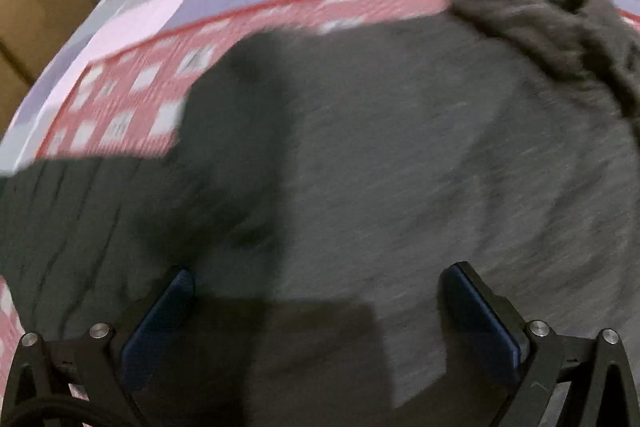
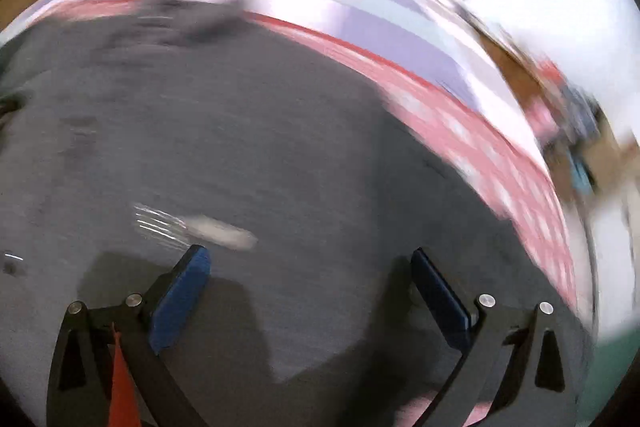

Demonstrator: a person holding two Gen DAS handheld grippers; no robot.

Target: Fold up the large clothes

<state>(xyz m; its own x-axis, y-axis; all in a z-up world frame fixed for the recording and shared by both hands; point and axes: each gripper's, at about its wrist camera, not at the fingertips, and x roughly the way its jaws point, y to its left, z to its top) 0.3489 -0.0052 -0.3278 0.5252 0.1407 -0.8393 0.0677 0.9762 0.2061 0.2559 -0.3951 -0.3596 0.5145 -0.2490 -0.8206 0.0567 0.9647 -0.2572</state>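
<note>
Bed with a checked pink, red and lilac sheet point(image 1: 132, 83), wooden furniture behind; a big grey garment point(image 1: 400, 147) lies spread over it, hood or collar bunched at the far right point(image 1: 560, 23), darker sleeve or folded flap at left point(image 1: 232, 131). Left gripper point(image 1: 316, 287) spread wide, nothing between the pads, cloth right under and ahead of it. Right gripper point(image 2: 310, 267) likewise spread and empty above the grey cloth point(image 2: 280, 131), a pale label-like patch point(image 2: 224, 231) just beyond its left pad. Both views motion-blurred, so contact with fabric unclear. Risks: closing on flat cloth mid-panel grabs one layer or nothing, edges aren't between the jaws; uneven grips skew the fold; the lumpy hood ruins a flat fold
</note>
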